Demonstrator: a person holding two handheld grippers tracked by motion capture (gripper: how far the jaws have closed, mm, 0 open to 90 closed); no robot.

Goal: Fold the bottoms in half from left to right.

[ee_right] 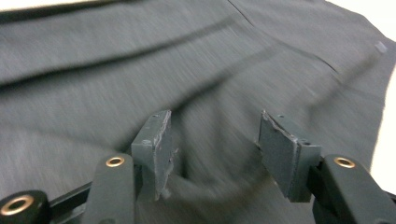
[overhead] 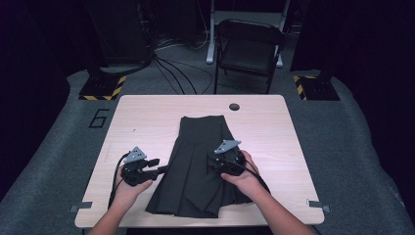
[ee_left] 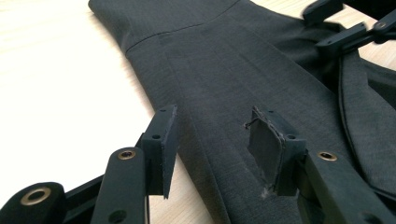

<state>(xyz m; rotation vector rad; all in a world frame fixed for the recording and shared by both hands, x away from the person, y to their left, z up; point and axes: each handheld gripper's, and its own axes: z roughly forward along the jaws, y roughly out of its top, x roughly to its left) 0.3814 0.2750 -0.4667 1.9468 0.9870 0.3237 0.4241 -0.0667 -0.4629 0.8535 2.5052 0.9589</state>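
Note:
A dark grey pleated skirt point(overhead: 195, 161) lies flat along the middle of the light wooden table point(overhead: 142, 122), waistband at the far end. My left gripper point(overhead: 161, 170) lies low at the skirt's left edge and points right. In the left gripper view it point(ee_left: 215, 149) is open, with the skirt's edge point(ee_left: 224, 84) lying between and beyond the pads, which do not press on it. My right gripper point(overhead: 222, 157) hovers over the skirt's right half. In the right gripper view it point(ee_right: 212, 149) is open above blurred fabric point(ee_right: 140, 70), with nothing pinched.
The table has a round cable hole point(overhead: 234, 106) at its far edge. Behind it stand a black folding chair point(overhead: 248, 46), floor cables point(overhead: 171, 68) and two stand bases with yellow-black tape point(overhead: 100, 88) point(overhead: 315, 88). The other gripper point(ee_left: 345, 28) shows at the top right of the left gripper view.

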